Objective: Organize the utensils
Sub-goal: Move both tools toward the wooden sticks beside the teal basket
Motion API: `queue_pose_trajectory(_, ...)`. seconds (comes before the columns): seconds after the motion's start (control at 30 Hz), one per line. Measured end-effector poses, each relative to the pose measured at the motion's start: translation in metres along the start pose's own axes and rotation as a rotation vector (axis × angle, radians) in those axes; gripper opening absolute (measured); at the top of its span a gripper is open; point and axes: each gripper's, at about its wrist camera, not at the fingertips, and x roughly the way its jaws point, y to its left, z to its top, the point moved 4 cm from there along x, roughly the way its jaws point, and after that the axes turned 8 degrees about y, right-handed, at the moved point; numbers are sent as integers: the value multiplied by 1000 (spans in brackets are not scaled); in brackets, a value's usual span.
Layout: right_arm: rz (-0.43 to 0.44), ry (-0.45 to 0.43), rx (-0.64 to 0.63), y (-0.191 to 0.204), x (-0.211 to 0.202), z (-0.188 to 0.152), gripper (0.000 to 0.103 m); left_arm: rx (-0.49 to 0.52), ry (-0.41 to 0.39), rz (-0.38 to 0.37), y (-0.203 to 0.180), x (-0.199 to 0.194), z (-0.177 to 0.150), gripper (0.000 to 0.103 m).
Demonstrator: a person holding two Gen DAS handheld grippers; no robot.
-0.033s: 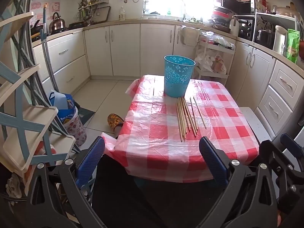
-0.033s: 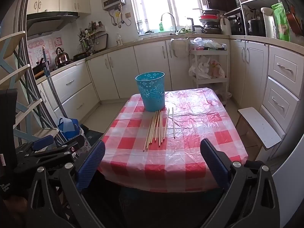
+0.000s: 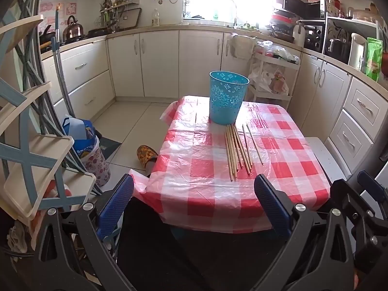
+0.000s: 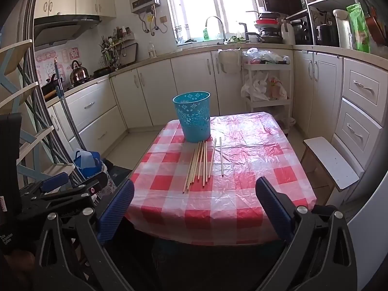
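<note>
A bundle of several wooden chopsticks lies loose on the red-and-white checked tablecloth, fanned out, with two sticks slightly apart on the right. Just behind their far ends stands an upright teal perforated basket; I cannot see inside it. My left gripper hovers off the table's near edge, open, with nothing between its blue pads. My right gripper is held the same way at the near edge, open and holding nothing. Both are well short of the chopsticks.
A white stool stands right of the table. On the floor to the left are a slipper and a blue bag, beside a tiered rack. A white trolley and kitchen cabinets stand behind.
</note>
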Motion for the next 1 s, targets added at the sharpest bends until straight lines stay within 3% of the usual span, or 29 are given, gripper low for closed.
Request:
queue_pose_trajectory(0.33, -1, 5, 2, 0, 3, -4, 96, -33, -13, -40, 4, -3, 0, 96)
queue_pose_trajectory(1.0, 0, 22, 6, -3, 12, -7, 96, -30, 7, -37, 5, 4, -3, 96)
